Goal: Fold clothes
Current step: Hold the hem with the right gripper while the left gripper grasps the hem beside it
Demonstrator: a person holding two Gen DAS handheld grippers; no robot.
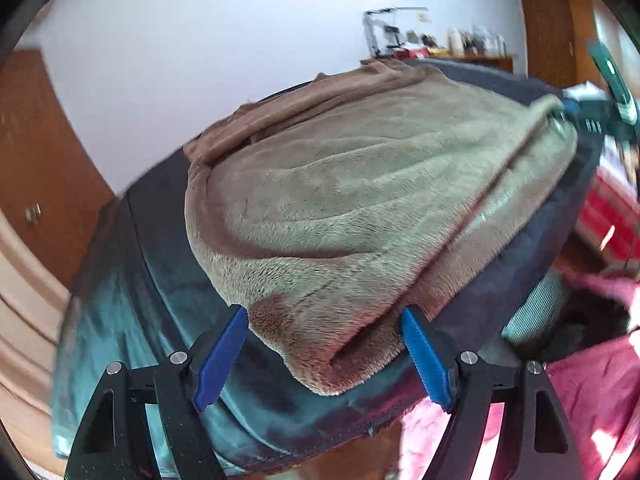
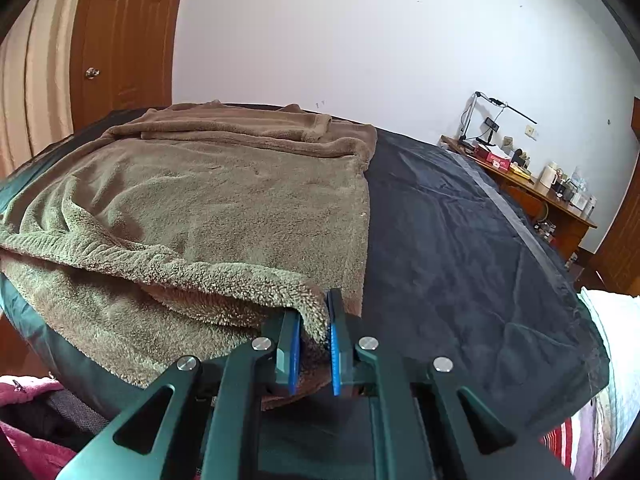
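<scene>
A brown fleece garment (image 1: 360,200) lies spread on a dark cloth-covered table (image 1: 160,264), partly folded over on itself. My left gripper (image 1: 324,316) is open, its blue pads on either side of the garment's near folded corner without pinching it. In the right wrist view the same garment (image 2: 208,208) covers the left half of the table (image 2: 480,260). My right gripper (image 2: 314,312) is shut on the garment's near right corner, the fleece pinched between the blue pads. The right gripper also shows at the far right (image 1: 568,116) in the left wrist view.
Pink clothing (image 1: 580,392) is heaped below the table's near edge, also visible in the right wrist view (image 2: 28,440). A wooden desk (image 2: 532,200) with clutter stands by the white wall. Wooden doors (image 2: 124,40) are at the side. A striped white bundle (image 2: 616,360) lies at right.
</scene>
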